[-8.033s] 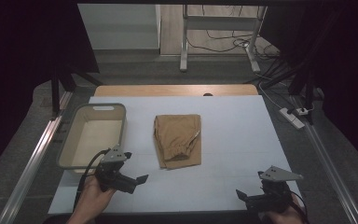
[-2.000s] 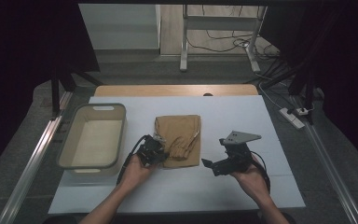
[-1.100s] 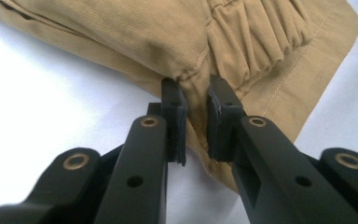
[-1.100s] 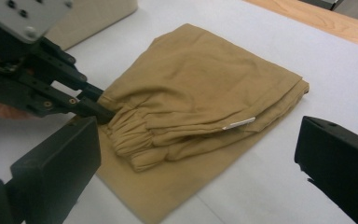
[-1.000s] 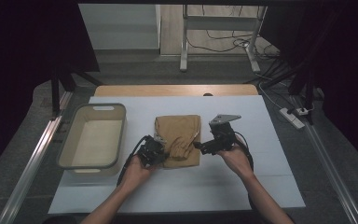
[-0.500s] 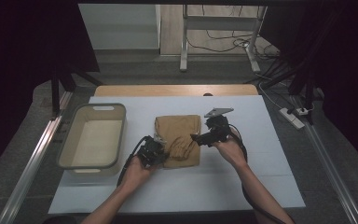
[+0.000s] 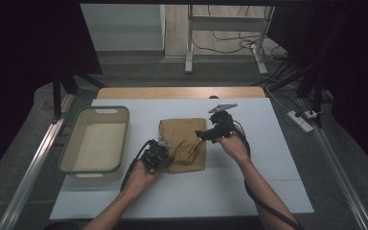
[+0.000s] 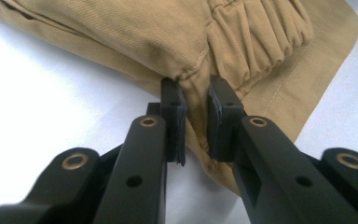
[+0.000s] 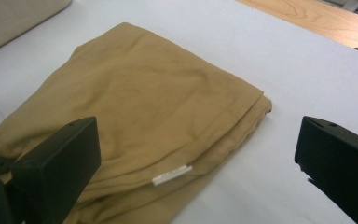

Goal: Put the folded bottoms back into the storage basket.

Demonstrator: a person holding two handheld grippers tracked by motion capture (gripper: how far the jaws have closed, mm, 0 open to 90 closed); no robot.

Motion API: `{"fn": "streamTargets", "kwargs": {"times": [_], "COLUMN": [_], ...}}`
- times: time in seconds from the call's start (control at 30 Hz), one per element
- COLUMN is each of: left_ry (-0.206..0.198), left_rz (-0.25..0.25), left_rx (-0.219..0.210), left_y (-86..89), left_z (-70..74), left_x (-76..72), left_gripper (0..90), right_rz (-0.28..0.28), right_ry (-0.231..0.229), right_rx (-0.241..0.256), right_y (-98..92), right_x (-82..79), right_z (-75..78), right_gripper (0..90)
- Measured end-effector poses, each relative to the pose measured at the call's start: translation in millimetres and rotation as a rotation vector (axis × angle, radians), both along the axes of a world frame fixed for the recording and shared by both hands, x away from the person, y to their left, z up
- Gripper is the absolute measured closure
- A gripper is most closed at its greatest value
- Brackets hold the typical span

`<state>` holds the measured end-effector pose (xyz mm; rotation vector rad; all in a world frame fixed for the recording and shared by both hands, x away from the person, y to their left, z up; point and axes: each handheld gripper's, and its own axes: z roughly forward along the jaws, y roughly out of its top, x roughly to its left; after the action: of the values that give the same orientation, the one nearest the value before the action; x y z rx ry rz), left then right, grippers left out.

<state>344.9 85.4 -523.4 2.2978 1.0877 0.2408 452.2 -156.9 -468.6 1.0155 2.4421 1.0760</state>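
Lying on a white surface (image 7: 249, 191) in a dark room, one folded tan cloth garment (image 7: 183, 142) and one beige plastic tub (image 7: 96, 143) are seen. Two tools are counted. The left tool (image 8: 196, 122) is nearly closed, pinching the garment's edge. The right tool (image 9: 196, 163) is held wide open, empty, just above the garment's right edge.

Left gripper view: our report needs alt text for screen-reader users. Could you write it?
The left gripper has its two black jaws closed on a fold of tan folded trousers near the gathered elastic waistband, on a white table.
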Motion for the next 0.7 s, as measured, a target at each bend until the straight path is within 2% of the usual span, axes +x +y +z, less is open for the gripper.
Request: {"fn": "streamTargets", "kwargs": {"times": [0.2, 0.33, 0.57, 0.7], "left_ry": [0.0, -0.003, -0.005, -0.008], "left_rz": [-0.001, 0.0, 0.001, 0.001], "left_rx": [-0.002, -0.007, -0.006, -0.003], "left_y": [0.4, 0.8, 0.6, 0.1], "left_z": [-0.1, -0.6, -0.7, -0.7], "left_x": [0.0, -0.3, -0.5, -0.7], "left_gripper": [78.2, 78.1, 77.9, 77.7], "right_rz": [-0.017, -0.028, -0.066, -0.09], "right_ry": [-0.002, -0.003, -0.001, 0.017], "right_rx": [-0.013, -0.044, -0.048, -0.065], "right_y": [3.5, 6.6, 8.4, 11.2], "right_x": [12.3, 20.7, 35.7, 45.1], "right_z": [-5.0, -8.5, -12.0, -13.9], "right_gripper": [0.7, 0.7, 0.7, 0.0]}}
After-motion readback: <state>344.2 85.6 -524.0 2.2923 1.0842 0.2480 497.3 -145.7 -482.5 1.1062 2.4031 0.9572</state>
